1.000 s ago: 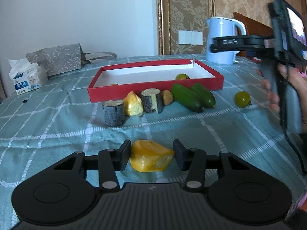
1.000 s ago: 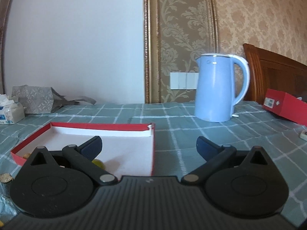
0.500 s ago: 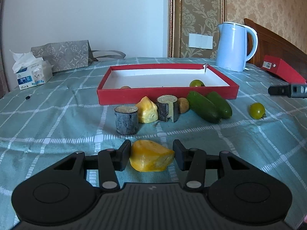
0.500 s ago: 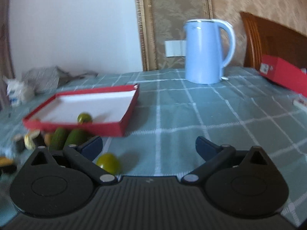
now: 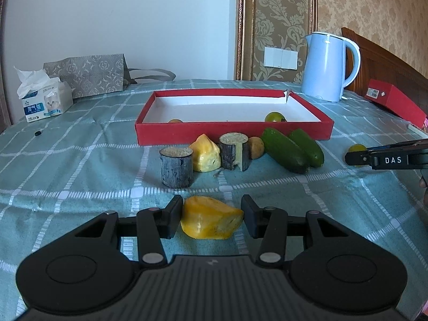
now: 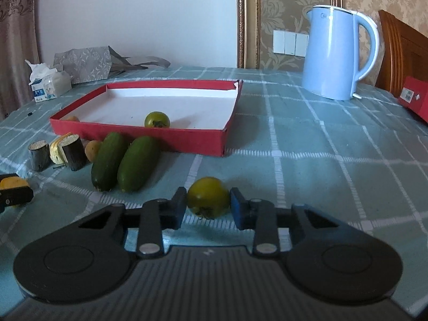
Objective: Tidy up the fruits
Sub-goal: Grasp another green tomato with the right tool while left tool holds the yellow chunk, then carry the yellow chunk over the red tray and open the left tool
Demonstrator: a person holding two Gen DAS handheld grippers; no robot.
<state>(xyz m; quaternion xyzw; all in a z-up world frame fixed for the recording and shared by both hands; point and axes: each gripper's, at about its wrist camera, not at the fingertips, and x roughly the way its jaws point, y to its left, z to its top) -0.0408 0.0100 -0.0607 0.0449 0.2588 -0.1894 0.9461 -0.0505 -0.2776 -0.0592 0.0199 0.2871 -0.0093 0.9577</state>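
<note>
My left gripper [image 5: 212,218] is shut on a yellow fruit piece [image 5: 211,220] just above the checked cloth. My right gripper [image 6: 208,207] has its jaws close around a green tomato [image 6: 208,196] that sits on the cloth; whether the pads touch it I cannot tell. The red tray [image 5: 232,136] holds another green tomato [image 5: 275,117] and a small brown fruit [image 5: 175,121]. In front of the tray lie two cucumbers [image 5: 291,147], a yellow piece [image 5: 206,156], two dark sugarcane stubs [image 5: 176,167] and a small potato-like fruit [image 5: 256,147].
A blue kettle [image 5: 327,65] stands behind the tray to the right. A red box [image 5: 396,101] lies at the far right. A tissue pack [image 5: 44,99] and a grey paper bag [image 5: 88,75] stand at the back left.
My right gripper has swung from above the tray down to the cloth and narrowed its jaws around the green tomato. The left gripper has kept hold of the yellow piece and shifted slightly.
</note>
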